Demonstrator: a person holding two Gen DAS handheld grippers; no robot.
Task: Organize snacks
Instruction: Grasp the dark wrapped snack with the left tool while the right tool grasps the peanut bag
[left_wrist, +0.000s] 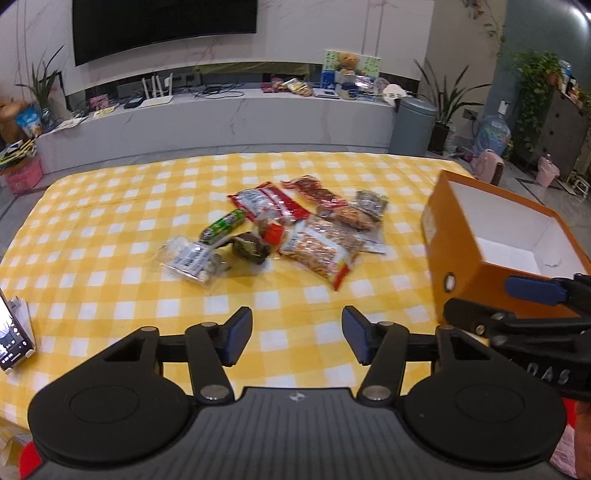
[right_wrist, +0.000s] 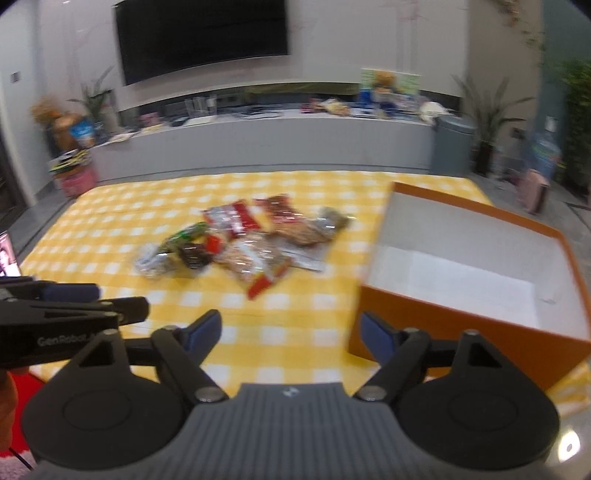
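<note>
- Closest to me, my left gripper (left_wrist: 297, 339) hovers over the near part of the yellow checked tablecloth (left_wrist: 110, 229), fingers spread wide with nothing between them.
- My right gripper (right_wrist: 291, 338) hangs just beside it, likewise released and empty, its right finger (right_wrist: 376, 338) in front of the near corner of the orange box.
- That orange box (right_wrist: 436, 325) stands open on the right side of the cloth; its white inside holds no snack that I can see.
- Snacks sit in a loose heap mid-table, well apart from both grippers: a peanut bag (left_wrist: 323, 249) nearest the box, a green roll (left_wrist: 225, 225), a clear packet with a barcode label (left_wrist: 190, 260), a dark pouch (left_wrist: 249, 249), and red packets (left_wrist: 269, 201) behind.
- At the left edge, a phone (left_wrist: 13, 338) stands propped, screen lit.
- Beyond the table, a dark TV (left_wrist: 162, 26) hangs above a long white cabinet (left_wrist: 221, 122).
</note>
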